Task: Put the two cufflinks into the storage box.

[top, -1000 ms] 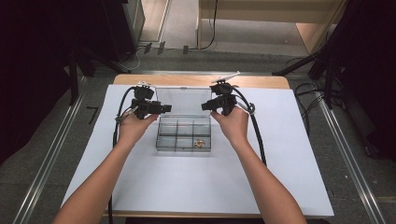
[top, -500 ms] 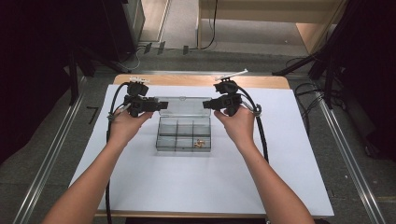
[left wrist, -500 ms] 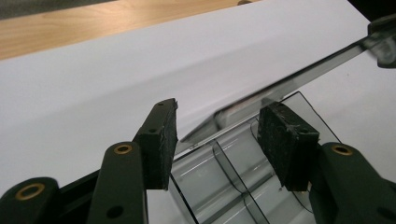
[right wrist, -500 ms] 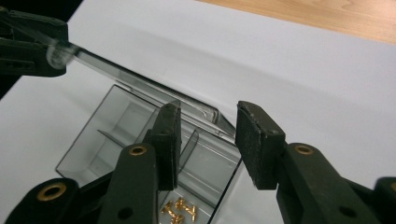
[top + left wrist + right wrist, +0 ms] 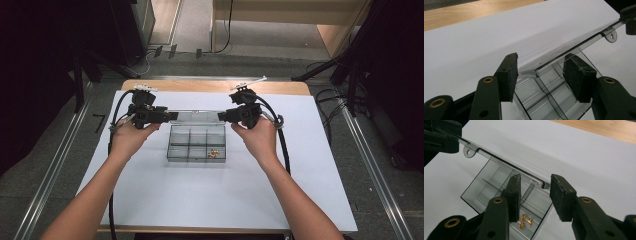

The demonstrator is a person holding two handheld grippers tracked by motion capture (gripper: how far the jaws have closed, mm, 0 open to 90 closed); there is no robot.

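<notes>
2 tools at raised lid (image 5: 196, 116), compartment box (image 5: 196, 143), brass bits (image 5: 214, 152)

White sheet (image 5: 220, 200) lies bare from three through nine o'clock of the clear box (image 5: 196, 148); its raised lid (image 5: 196, 117) blocks twelve.

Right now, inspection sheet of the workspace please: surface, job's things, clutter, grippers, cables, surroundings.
Surface: white sheet over a wooden table, bare around the box.
Job's things: clear compartment box, lid swung up toward the far side; small gold fasteners in one compartment.
Clutter: nothing seen.
Grippers: left gripper at the lid's left end, right gripper at its right end; each has the lid's edge between its jaws, but pad contact cannot be told. The left gripper's jaws have just been opening slightly.
Cables: black cable along the left forearm, another beside the right hand.
Surroundings: grey floor, metal rails, dark stands.
</notes>
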